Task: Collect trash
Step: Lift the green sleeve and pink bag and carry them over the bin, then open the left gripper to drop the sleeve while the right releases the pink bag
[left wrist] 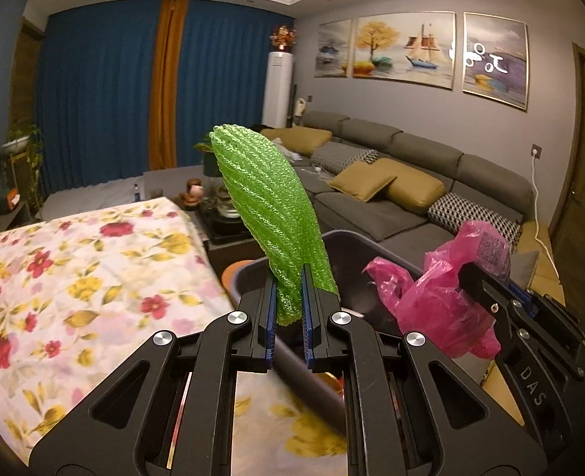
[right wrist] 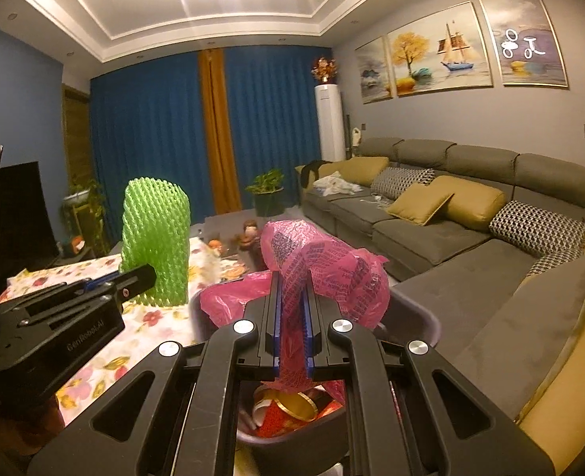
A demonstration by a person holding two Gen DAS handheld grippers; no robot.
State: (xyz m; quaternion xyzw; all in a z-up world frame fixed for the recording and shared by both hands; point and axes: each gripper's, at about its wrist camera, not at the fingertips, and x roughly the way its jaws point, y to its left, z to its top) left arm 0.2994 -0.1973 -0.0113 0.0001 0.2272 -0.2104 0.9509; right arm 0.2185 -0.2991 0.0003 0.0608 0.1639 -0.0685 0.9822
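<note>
Left hand-held gripper [left wrist: 288,309]: I see it pinching the green foam net [left wrist: 268,210], angled slightly down past the surface [left wrist: 74,277] edge.
Right hand-held gripper [right wrist: 292,317]: pinching the pink plastic bag [right wrist: 324,265] over the grey bin [right wrist: 415,317].

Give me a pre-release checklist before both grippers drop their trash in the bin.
1. Left gripper clamped on green foam net: ok.
2. Right gripper clamped on pink plastic bag: ok.
3. Pink bag above grey bin opening: ok; earlier trash shows below it.
4. Green net above the bin opening: cannot tell; in the left view it stands near the bin's rim.
5. The two grippers clear of each other: ok; a gap shows in both views.
6. Room left in the bin: cannot tell; only part of its inside shows.
</note>
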